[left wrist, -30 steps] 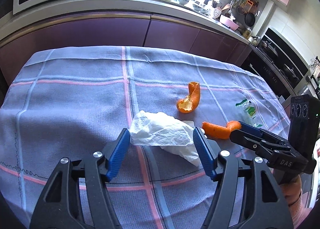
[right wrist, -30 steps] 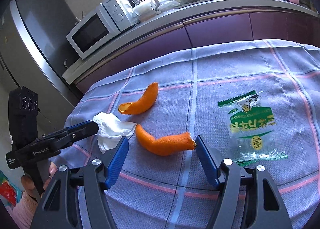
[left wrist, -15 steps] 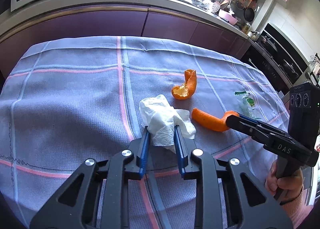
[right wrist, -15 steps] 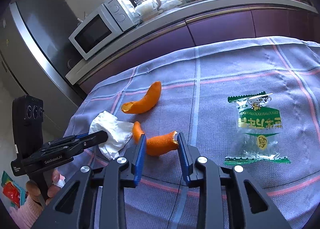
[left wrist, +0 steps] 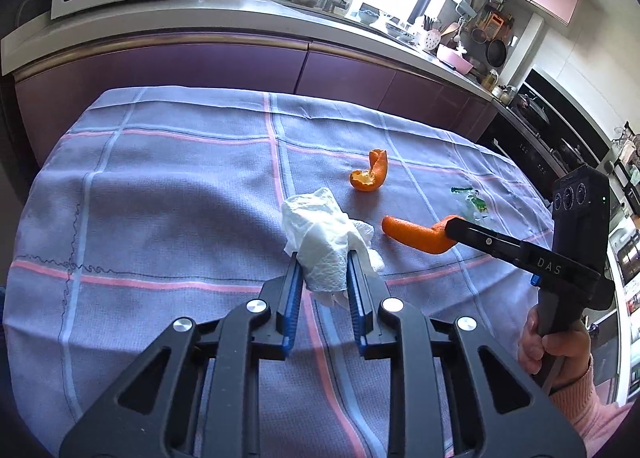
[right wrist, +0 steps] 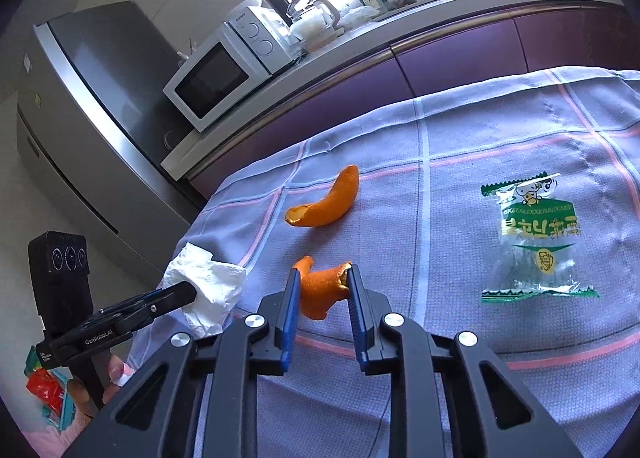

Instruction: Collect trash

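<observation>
My left gripper [left wrist: 323, 258] has just been closing and now pinches the tissue [left wrist: 326, 236] between its blue pads, the wad bunched up and standing above them. My right gripper [right wrist: 323, 278] has also just been closing, and it clamps the near peel [right wrist: 320, 288], which buckles between the pads. Both pieces sit at the near side of the cloth [left wrist: 160, 193], tissue to the left, peel to the right.

So 2 of the 4 bits of trash are gripped; I judge this the end of the grasp, just before lifting. A second peel [right wrist: 326, 205] lies farther off, apart from everything, and the wrapper [right wrist: 536, 242] lies flat at the far right, untouched.

Next I need to lift both hands clear and carry the load to a bin, which I can't see in either view. The tissue is soft and could slip out or trail, and the peel's grip is only across its bent middle, so a steady lift seems wise.
</observation>
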{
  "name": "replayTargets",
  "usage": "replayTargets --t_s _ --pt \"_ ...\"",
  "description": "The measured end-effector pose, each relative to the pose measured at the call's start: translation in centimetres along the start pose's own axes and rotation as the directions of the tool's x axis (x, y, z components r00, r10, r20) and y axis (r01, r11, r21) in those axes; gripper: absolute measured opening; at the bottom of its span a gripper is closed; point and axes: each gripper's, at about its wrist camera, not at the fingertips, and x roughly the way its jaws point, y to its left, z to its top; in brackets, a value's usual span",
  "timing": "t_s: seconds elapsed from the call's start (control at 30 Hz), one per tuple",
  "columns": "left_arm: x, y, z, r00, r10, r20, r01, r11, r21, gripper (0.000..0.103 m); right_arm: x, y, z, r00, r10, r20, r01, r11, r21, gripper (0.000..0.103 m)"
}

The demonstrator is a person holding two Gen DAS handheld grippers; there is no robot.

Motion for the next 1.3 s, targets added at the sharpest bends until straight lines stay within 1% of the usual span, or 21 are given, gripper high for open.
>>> replayTargets --t_s 0.1,0.33,0.67,0.9,1.3 --pt "-1.4 0.6 -0.6 1.0 0.0 0.011 0.0 1.0 -0.014 0.022 -0.2 0.6 -0.3 1.0 0.028 0.001 -0.028 1.0 0.001 0.021" --pt "-3.9 1.2 -2.3 0.999 0.021 0.037 -0.021 1.0 -0.006 0.022 -0.5 2.6 -0.6 0.996 0.084 0.006 -0.083 0.996 -0.018 0.021" --pt "-7.0 2.8 -4.1 0.997 0.041 0.071 -0.039 0.999 -0.032 0.022 -0.1 5.4 -1.5 0.986 0.166 -0.019 -0.167 0.985 -0.035 0.02" --pt "-9.0 3.6 -5.0 0.994 0.055 0.094 -0.051 0.998 -0.039 0.022 0.4 7.5 -1.9 0.98 0.198 -0.033 -0.2 0.978 -0.059 0.02" --pt "-11.7 5.8 -6.5 0.989 0.089 0.117 -0.08 0.993 -0.083 0.022 1.4 10.2 -2.7 0.968 0.243 -0.064 -0.248 0.965 -0.09 0.02"
